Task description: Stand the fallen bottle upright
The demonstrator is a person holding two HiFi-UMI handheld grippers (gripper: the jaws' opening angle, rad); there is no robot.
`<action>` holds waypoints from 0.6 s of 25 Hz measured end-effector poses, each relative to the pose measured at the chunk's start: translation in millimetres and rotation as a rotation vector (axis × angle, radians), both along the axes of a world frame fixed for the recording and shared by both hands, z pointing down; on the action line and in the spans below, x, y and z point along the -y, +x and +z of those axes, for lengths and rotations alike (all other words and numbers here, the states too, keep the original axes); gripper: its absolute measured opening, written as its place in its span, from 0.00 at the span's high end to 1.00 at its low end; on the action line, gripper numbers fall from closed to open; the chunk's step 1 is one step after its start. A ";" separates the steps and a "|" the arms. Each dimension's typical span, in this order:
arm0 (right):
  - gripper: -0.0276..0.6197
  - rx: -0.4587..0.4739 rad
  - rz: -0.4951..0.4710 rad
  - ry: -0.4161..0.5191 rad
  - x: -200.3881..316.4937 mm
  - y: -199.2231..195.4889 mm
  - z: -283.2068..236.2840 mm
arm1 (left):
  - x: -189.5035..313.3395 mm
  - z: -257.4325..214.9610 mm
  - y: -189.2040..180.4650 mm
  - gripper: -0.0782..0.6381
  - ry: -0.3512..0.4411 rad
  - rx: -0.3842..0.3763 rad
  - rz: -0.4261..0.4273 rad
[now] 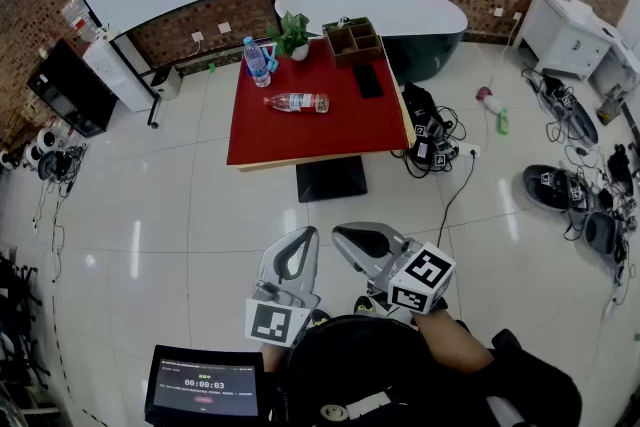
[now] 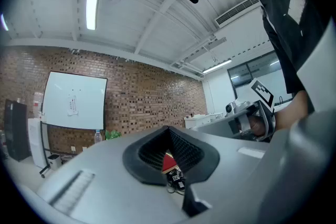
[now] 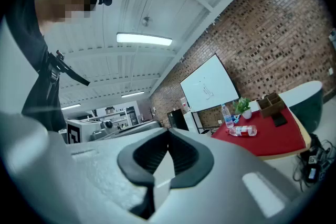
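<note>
A clear bottle with a red label (image 1: pixel 297 102) lies on its side in the middle of the red table (image 1: pixel 300 140), far ahead across the floor. In the right gripper view the fallen bottle (image 3: pixel 241 131) shows small, right of the jaws. A second bottle with a blue label (image 1: pixel 256 61) stands upright at the table's back left. My left gripper (image 1: pixel 307 236) and right gripper (image 1: pixel 341 234) hover side by side close to my body, well short of the table. Both have their jaws together with nothing between them. The left gripper (image 2: pixel 169 129) and right gripper (image 3: pixel 168 131) each show closed pads.
On the table are also a potted plant (image 1: pixel 292 33), a wooden organiser (image 1: pixel 353 40) and a black phone (image 1: pixel 367 80). A white tub (image 1: pixel 400 10) stands behind the table. Cables and gear (image 1: pixel 570 190) litter the floor at right. A screen (image 1: pixel 205 385) sits at my lower left.
</note>
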State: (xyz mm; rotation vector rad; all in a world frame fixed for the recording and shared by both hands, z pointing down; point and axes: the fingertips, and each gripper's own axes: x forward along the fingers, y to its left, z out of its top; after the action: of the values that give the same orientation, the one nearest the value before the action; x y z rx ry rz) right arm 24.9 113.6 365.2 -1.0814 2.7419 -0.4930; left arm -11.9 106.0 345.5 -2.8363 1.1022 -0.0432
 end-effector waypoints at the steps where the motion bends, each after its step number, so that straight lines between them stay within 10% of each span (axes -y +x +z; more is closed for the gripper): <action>1: 0.95 -0.007 -0.009 0.002 -1.1 1.7 0.3 | -0.3 -0.5 3.9 0.89 0.000 0.000 -0.001; 15: 0.95 0.005 -0.010 0.022 -3.8 38.8 9.6 | 1.6 5.7 43.1 0.89 0.016 0.032 -0.002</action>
State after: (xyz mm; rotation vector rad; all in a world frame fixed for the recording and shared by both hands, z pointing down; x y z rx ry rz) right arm 63.7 117.5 374.8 -1.0605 2.7433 -0.4655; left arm 31.2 104.5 351.2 -2.8103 1.0942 -0.0794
